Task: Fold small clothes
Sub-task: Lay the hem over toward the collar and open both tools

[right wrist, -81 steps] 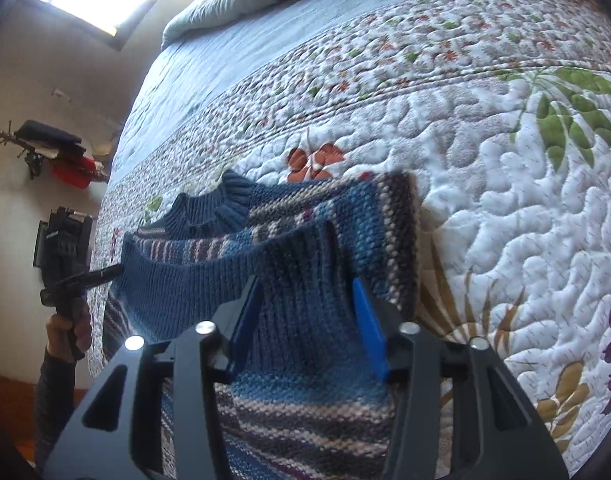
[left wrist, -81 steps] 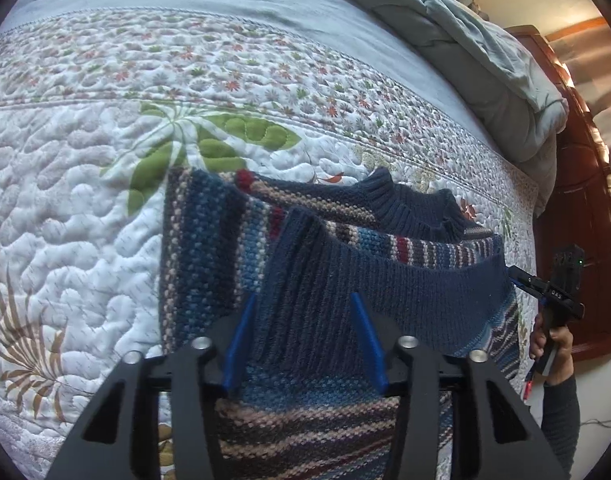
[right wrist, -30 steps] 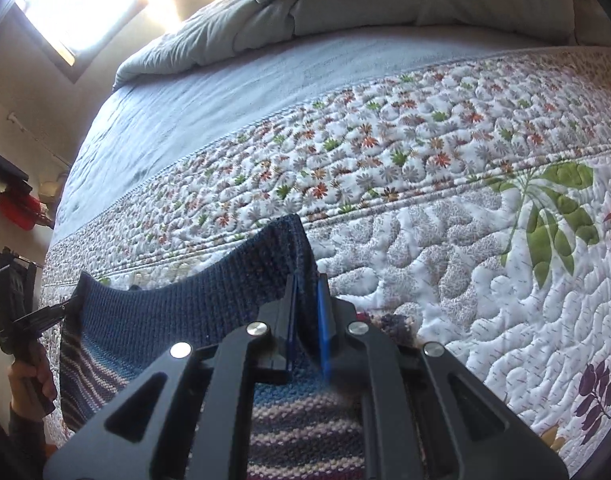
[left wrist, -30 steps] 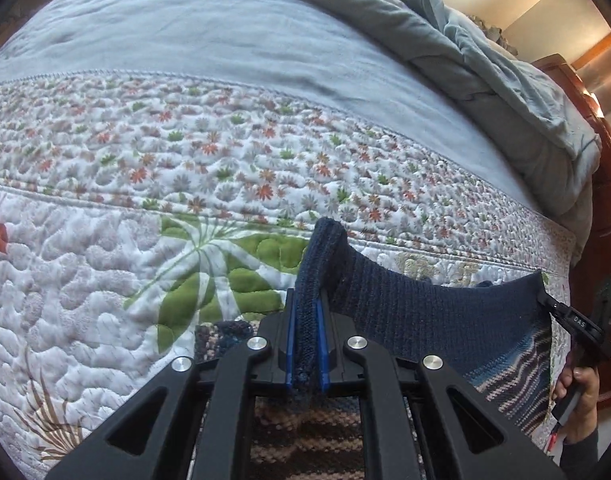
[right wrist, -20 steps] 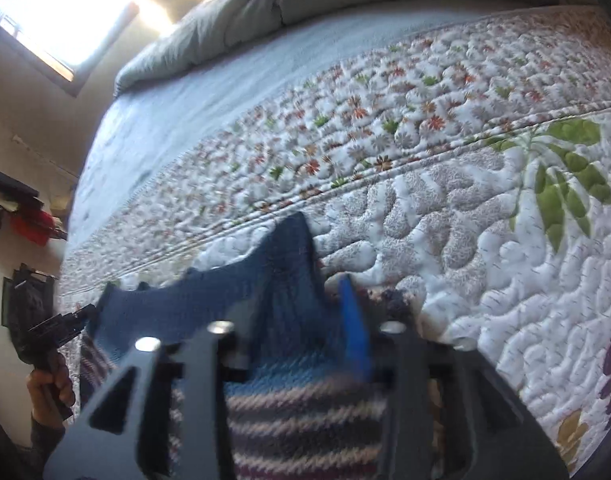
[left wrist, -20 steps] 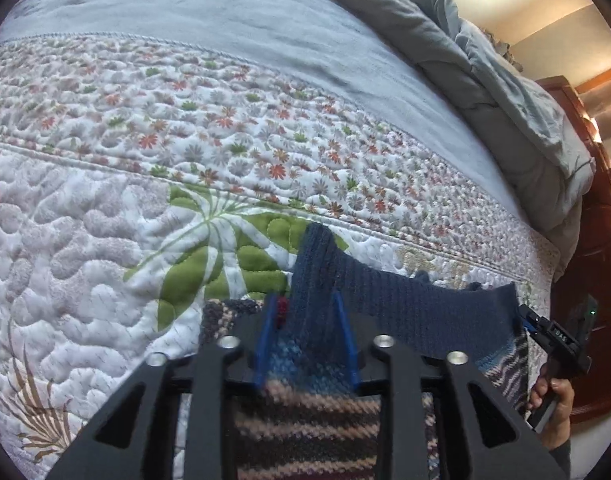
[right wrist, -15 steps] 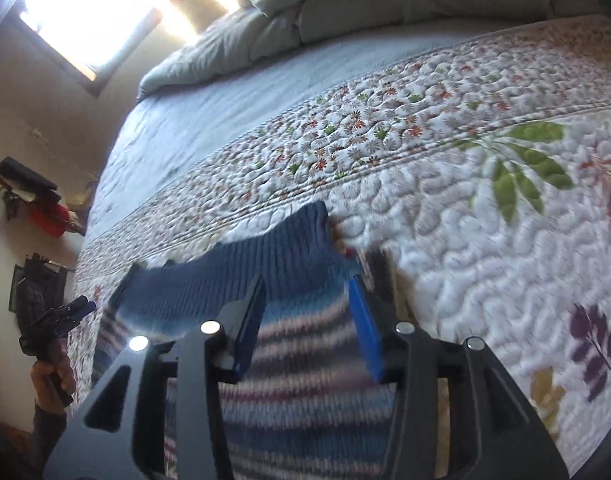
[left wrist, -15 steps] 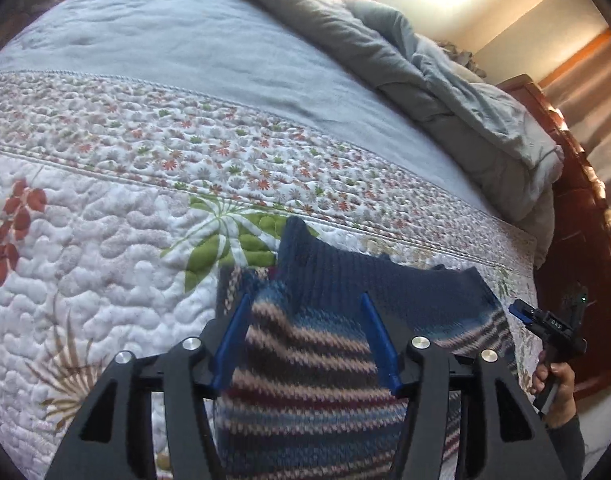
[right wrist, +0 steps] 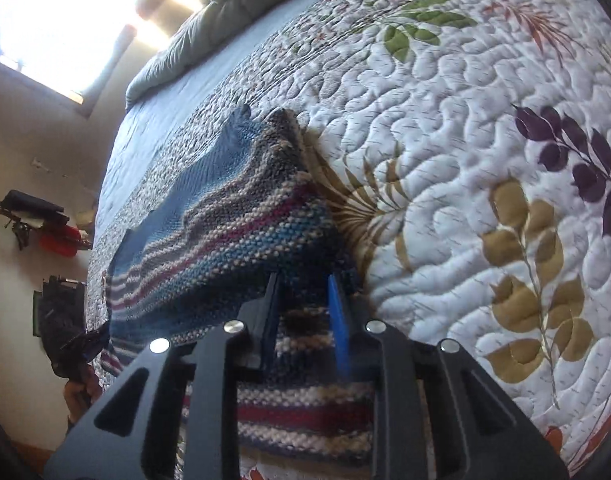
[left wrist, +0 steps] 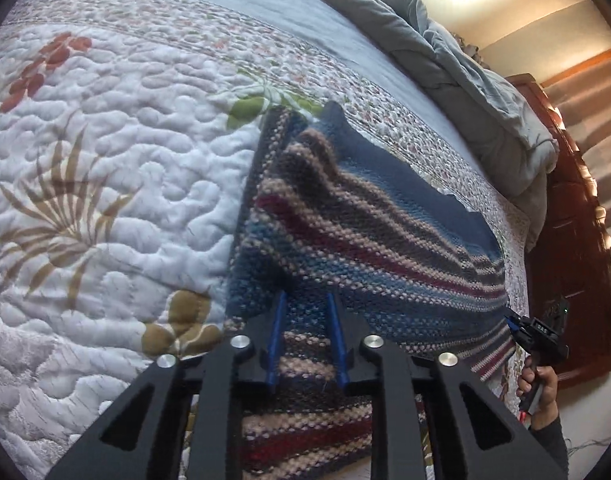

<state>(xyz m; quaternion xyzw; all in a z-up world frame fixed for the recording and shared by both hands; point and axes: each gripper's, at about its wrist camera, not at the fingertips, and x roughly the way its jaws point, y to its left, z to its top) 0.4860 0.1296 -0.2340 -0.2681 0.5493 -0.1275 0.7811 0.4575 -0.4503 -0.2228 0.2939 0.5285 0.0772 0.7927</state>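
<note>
I am hovering both sets of jaws apart over the striped sweater (left wrist: 345, 232), whose long axis is running between left gripper (left wrist: 305, 312) and right gripper (right wrist: 303, 292), equally near.

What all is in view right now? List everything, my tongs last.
sweater: one, blue knit with red and cream stripes, folded on the quilt.
quilt: one, white with leaf prints, covering the bed.
comforter: one, grey-blue, bunched at the far end.
wooden furniture: one, dark reddish, beside the bed.
window: one, bright, on the wall.
left tongs: open, over the sweater's near edge.
right tongs: open, over the same edge.
</note>
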